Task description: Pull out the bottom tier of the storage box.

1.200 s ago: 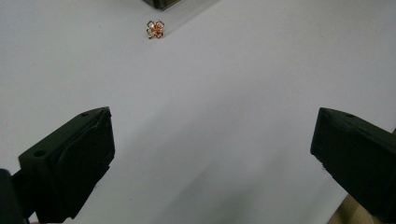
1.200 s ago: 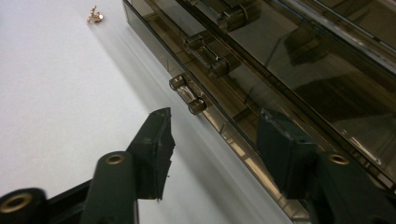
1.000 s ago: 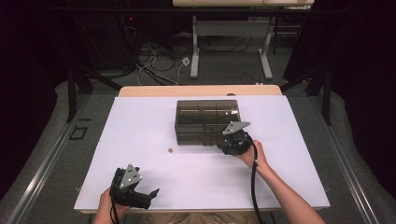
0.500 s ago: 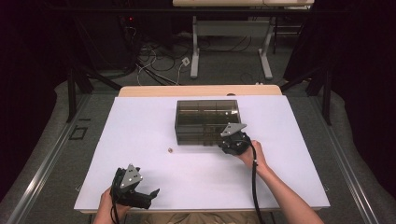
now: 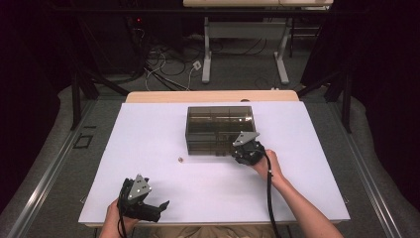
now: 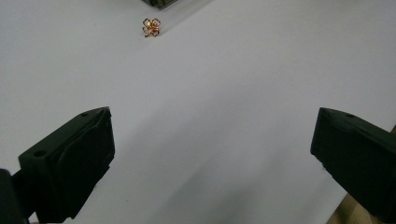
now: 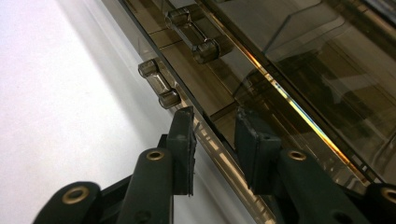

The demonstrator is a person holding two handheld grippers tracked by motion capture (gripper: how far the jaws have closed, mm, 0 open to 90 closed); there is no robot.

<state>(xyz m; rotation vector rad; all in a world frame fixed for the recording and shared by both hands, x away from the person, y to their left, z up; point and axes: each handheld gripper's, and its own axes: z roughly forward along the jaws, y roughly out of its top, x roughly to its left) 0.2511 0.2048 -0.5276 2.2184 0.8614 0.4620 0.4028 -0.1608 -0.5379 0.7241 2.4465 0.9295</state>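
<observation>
While the right tongs [image 5: 243, 154] sit at the near right corner of the smoked transparent drawer box [image 5: 219, 130], their jaws stand a narrow gap apart and straddle the edge of the box front in the right gripper view [image 7: 214, 145]; whether they press on that edge cannot be told. Two clear pull handles [image 7: 159, 83] lie just ahead of and to the left of these tongs on the box front, each with its long axis running along the front panel.

The box rests on the white surface [image 5: 148, 134] with its long axis running left to right across it, directly ahead of the right tongs, its handled front facing the person.

The left tongs [image 5: 157, 208] rest low near the front edge of the surface, well apart from the box, jaws spread wide and holding nothing. A small copper-coloured flower-shaped trinket [image 6: 151, 26] lies on the surface well ahead of them, between these tongs and the box.
</observation>
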